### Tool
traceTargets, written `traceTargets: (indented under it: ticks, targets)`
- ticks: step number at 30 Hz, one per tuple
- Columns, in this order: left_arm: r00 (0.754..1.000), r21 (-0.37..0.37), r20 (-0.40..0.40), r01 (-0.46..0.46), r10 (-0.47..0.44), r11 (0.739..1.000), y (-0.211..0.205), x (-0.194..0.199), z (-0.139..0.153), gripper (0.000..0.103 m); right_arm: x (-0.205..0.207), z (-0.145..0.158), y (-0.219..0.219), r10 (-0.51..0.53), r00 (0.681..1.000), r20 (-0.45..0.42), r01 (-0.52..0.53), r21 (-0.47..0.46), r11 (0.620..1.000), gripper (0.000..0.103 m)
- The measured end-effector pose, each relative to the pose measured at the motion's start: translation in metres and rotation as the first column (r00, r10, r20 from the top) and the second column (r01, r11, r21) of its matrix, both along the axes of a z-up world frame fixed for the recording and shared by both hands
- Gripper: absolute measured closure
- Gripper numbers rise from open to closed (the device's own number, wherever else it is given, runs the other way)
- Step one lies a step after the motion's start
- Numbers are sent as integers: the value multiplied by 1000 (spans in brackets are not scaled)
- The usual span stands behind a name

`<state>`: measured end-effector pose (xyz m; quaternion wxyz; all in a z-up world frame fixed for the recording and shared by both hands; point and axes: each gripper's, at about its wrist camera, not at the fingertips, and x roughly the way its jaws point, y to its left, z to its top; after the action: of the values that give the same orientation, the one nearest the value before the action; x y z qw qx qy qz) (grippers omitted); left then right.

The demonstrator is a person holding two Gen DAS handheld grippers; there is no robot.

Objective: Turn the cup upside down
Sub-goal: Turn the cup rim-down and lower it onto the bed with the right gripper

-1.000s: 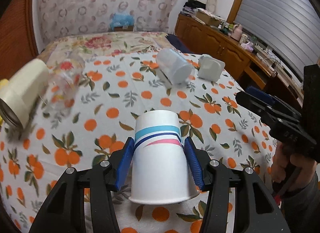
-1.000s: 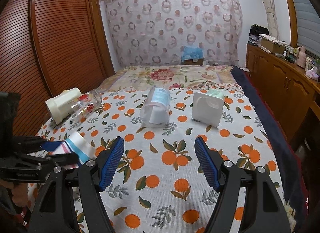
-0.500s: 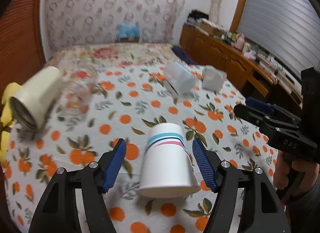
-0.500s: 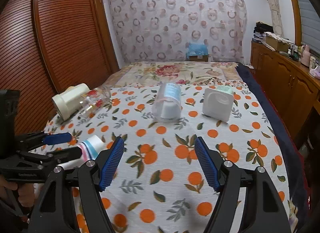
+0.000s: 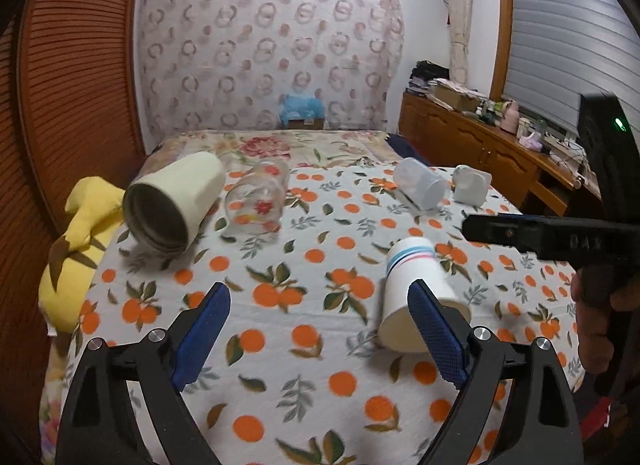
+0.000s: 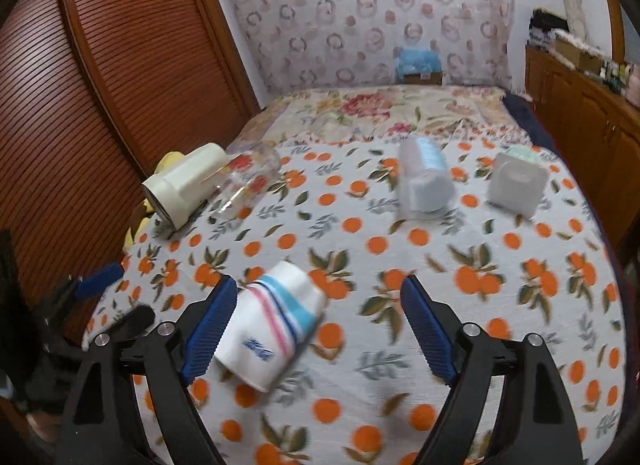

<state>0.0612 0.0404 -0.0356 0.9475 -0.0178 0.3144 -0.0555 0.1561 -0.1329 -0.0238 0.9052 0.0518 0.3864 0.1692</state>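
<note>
A white paper cup (image 5: 416, 289) with blue and pink stripes stands upside down, rim on the orange-print cloth. It also shows in the right wrist view (image 6: 272, 333), just inside that gripper's left finger, blurred. My left gripper (image 5: 320, 333) is open and empty; the cup sits behind its right finger (image 5: 436, 341), outside the jaws. My right gripper (image 6: 316, 329) is open and empty above the cloth. It shows from the side in the left wrist view (image 5: 552, 233).
On the cloth lie a cream tumbler (image 5: 172, 205), a clear printed glass (image 5: 256, 201), a translucent plastic cup (image 5: 420, 185) and a white container (image 5: 472, 185). A yellow plush (image 5: 80, 249) sits at the left edge. A wooden sideboard (image 5: 500, 145) stands right.
My left gripper let go of the cup, opened wide and pulled back and leftward. The cup stays upside down on the cloth. The right gripper swung left toward it.
</note>
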Motion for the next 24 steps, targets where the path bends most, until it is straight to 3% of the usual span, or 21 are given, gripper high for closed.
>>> traceTargets:
  ticks: [6, 15, 24]
  targets:
    - [1000, -9, -7, -13, 13, 1000, 6, -11, -12, 16, 20, -12, 16, -32, 993, -110, 34, 15, 999, 16]
    - [1000, -26, -20, -13, 12, 1000, 12, -17, -22, 16, 43, -37, 14, -95, 957, -273, 113, 51, 992, 16]
    - [1000, -25, -15, -11, 10, 1000, 11, -19, -23, 16, 48, -45, 32, -62, 938, -340, 97, 86, 992, 16]
